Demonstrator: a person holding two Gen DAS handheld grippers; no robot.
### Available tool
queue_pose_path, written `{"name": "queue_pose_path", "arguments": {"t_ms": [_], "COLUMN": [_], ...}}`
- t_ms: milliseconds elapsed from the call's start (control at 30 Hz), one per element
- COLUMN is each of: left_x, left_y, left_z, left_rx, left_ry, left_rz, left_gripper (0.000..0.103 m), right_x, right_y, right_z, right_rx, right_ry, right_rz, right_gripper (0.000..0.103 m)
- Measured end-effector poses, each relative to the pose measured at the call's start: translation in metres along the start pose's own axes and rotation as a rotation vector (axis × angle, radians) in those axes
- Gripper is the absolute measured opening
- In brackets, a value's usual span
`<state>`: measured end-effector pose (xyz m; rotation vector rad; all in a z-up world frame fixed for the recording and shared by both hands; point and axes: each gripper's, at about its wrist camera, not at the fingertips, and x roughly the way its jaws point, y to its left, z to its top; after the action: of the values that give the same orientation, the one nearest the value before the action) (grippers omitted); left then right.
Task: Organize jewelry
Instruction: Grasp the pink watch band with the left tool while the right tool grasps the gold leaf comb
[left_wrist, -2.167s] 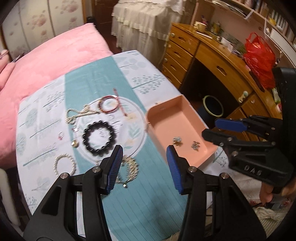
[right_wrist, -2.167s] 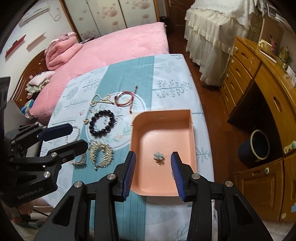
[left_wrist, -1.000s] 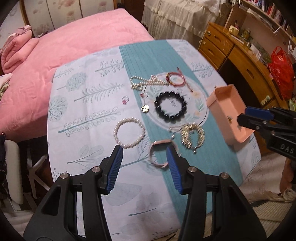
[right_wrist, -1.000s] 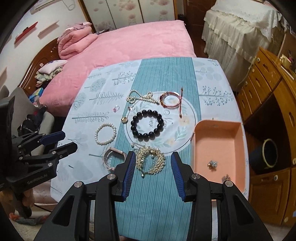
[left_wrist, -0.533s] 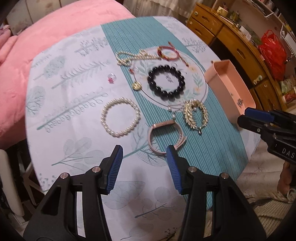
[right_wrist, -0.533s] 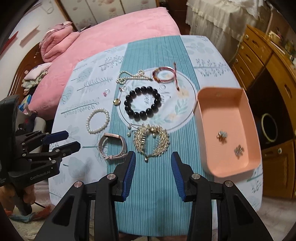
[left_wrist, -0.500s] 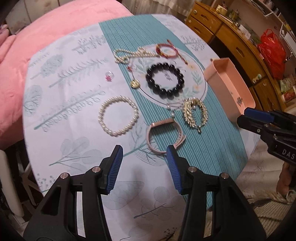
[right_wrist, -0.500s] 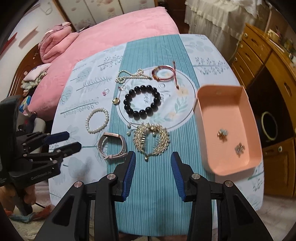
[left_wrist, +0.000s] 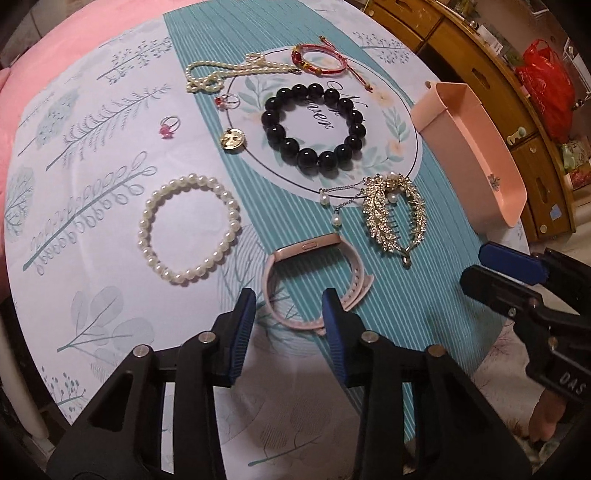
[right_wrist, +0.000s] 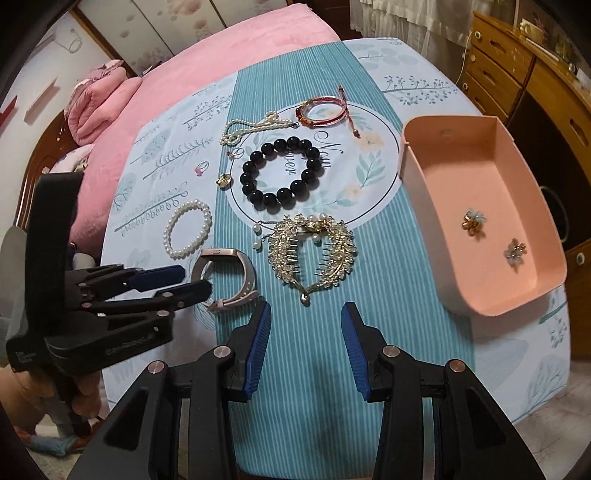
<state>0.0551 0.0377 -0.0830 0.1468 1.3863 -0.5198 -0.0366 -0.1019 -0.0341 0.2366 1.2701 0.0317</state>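
Observation:
Jewelry lies on a patterned cloth. My left gripper (left_wrist: 289, 312) is open, its fingers on either side of the near end of a pink watch band (left_wrist: 314, 269), also seen in the right wrist view (right_wrist: 231, 275). My right gripper (right_wrist: 306, 341) is open and empty, just short of a gold leaf hair comb (right_wrist: 312, 245). A black bead bracelet (left_wrist: 314, 127), a pearl bracelet (left_wrist: 188, 229), a pearl necklace (left_wrist: 229, 72) and a red string bracelet (left_wrist: 321, 61) lie beyond. A pink tray (right_wrist: 480, 221) at the right holds two flower earrings (right_wrist: 472, 220).
A gold coin pendant (left_wrist: 232, 140) and two small rings (left_wrist: 168, 125) lie left of the black bracelet. A pink bed (right_wrist: 207, 55) is behind the table. Wooden drawers (right_wrist: 517, 62) stand at the right. The table's edge is close below both grippers.
My left gripper has moved forward and down until its fingers bracket the pink watch band. My right gripper has come closer to the gold hair comb.

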Motion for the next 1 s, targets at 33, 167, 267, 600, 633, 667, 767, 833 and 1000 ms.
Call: {"name": "queue_pose_path", "arguments": {"t_ms": [33, 167, 267, 600, 633, 667, 767, 833, 1000], "left_x": [0.002, 0.011, 0.013, 0.0, -0.002, -0.003, -0.009, -0.013, -0.015], "left_y": [-0.002, -0.004, -0.003, 0.011, 0.014, 0.017, 0.024, 0.029, 0.032], "left_z": [0.001, 0.003, 0.002, -0.014, -0.016, -0.018, -0.023, -0.027, -0.031], "left_rx": [0.005, 0.018, 0.016, -0.022, -0.033, -0.039, -0.063, -0.076, -0.091], "left_ry": [0.003, 0.011, -0.01, -0.039, -0.042, -0.044, -0.048, -0.048, -0.05], "left_rz": [0.007, 0.048, 0.054, 0.075, 0.075, 0.073, 0.074, 0.072, 0.075], "left_gripper": [0.029, 0.011, 0.001, 0.001, 0.001, 0.001, 0.001, 0.001, 0.001], "right_x": [0.001, 0.004, 0.008, 0.034, 0.037, 0.04, 0.048, 0.055, 0.074], "right_y": [0.0, -0.002, -0.004, 0.01, 0.012, 0.014, 0.018, 0.02, 0.027], "right_z": [0.001, 0.006, 0.01, 0.026, 0.027, 0.03, 0.035, 0.039, 0.041], "right_rx": [0.003, 0.021, 0.033, -0.031, -0.039, -0.049, -0.067, -0.073, -0.11], "right_ry": [-0.004, -0.023, -0.029, -0.021, -0.021, -0.022, -0.023, -0.016, 0.003], "right_rz": [0.004, 0.031, 0.05, 0.059, 0.056, 0.051, 0.042, 0.036, -0.014], "right_gripper": [0.04, 0.04, 0.04, 0.04, 0.04, 0.04, 0.04, 0.04, 0.04]}}
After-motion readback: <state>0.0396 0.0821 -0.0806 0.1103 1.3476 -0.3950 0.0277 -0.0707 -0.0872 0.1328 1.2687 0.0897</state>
